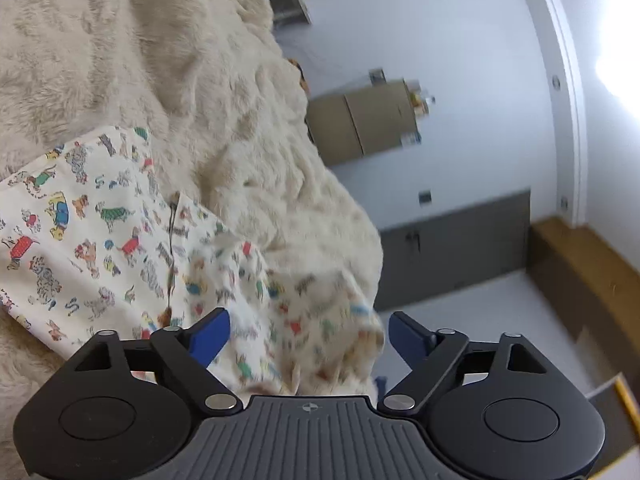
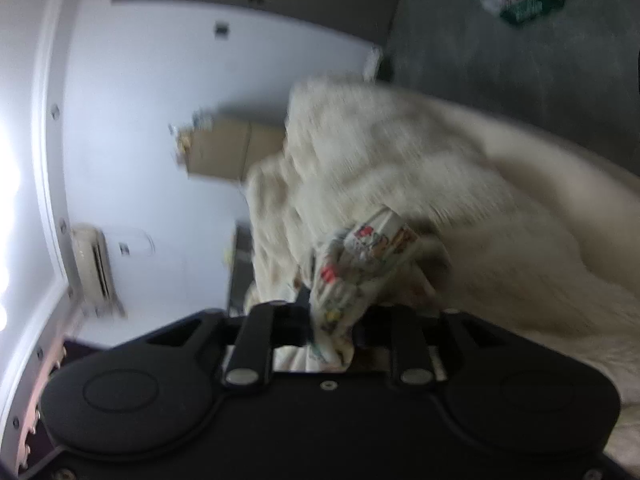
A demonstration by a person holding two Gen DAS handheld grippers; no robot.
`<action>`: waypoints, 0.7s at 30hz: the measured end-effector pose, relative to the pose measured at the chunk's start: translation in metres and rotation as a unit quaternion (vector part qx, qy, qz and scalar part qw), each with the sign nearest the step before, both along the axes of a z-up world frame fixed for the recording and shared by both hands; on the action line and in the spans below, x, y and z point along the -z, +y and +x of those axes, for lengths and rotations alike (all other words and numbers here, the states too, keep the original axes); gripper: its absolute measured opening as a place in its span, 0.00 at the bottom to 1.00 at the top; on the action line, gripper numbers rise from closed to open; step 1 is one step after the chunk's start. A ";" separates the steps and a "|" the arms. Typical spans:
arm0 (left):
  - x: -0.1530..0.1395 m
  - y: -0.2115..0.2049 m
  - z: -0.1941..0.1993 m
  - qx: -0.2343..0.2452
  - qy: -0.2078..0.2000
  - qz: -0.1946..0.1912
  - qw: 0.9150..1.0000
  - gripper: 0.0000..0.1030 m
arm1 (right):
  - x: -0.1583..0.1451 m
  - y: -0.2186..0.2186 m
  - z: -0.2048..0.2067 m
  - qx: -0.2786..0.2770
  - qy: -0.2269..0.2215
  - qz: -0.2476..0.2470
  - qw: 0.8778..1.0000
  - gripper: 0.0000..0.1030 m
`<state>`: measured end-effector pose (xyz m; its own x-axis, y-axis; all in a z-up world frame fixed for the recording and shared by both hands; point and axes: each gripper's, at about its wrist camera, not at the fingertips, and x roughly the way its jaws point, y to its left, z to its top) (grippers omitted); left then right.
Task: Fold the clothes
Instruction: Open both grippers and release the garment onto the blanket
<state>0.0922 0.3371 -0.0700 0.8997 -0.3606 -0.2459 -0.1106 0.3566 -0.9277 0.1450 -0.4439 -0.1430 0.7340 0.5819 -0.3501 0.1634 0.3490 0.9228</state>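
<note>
- Left tongs (image 1: 306,340) gape wide, gripping nothing; the dog-print garment (image 1: 100,240) lies just ahead, spreading far-left over the fluffy blanket (image 1: 180,80).
- Right tongs (image 2: 334,334) are nearer, with a bunched corner between them; whether they pinch it is unclear.

Fluffy blanket (image 1: 180,80) fills left side; printed cloth (image 1: 100,232) lies on it; right side open floor.

Both your wrist cameras sit close over the fluffy blanket (image 1: 160,80), rolled sideways, sharing it and the brown cabinet (image 2: 224,148) beyond.
</note>
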 end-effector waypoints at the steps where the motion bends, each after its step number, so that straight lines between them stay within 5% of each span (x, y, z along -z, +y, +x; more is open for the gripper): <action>1: 0.001 0.001 0.000 -0.002 0.003 0.005 1.000 0.83 | 0.001 -0.004 -0.002 0.005 0.008 -0.004 1.000 0.50; 4: 0.009 0.009 -0.005 -0.016 0.016 0.028 0.999 0.83 | -0.013 -0.015 -0.013 0.011 -0.007 -0.007 1.000 0.60; 7: 0.014 0.022 -0.013 -0.051 0.030 0.063 0.996 0.83 | -0.047 -0.013 -0.021 -0.022 -0.072 -0.062 0.995 0.66; 13: 0.005 0.039 -0.030 -0.106 0.048 0.145 0.983 0.86 | -0.099 0.031 -0.035 -0.065 -0.164 -0.173 0.969 0.77; 21: -0.014 0.029 -0.037 -0.101 0.059 0.267 0.957 0.91 | -0.081 0.127 -0.035 -0.143 -0.176 -0.316 0.921 0.79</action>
<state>0.0554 0.3663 -0.0561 0.8926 0.0220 -0.4502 -0.3192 0.7361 -0.5969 0.1104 -0.3166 -0.0624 0.7146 0.5320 -0.4542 -0.2903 0.8163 0.4993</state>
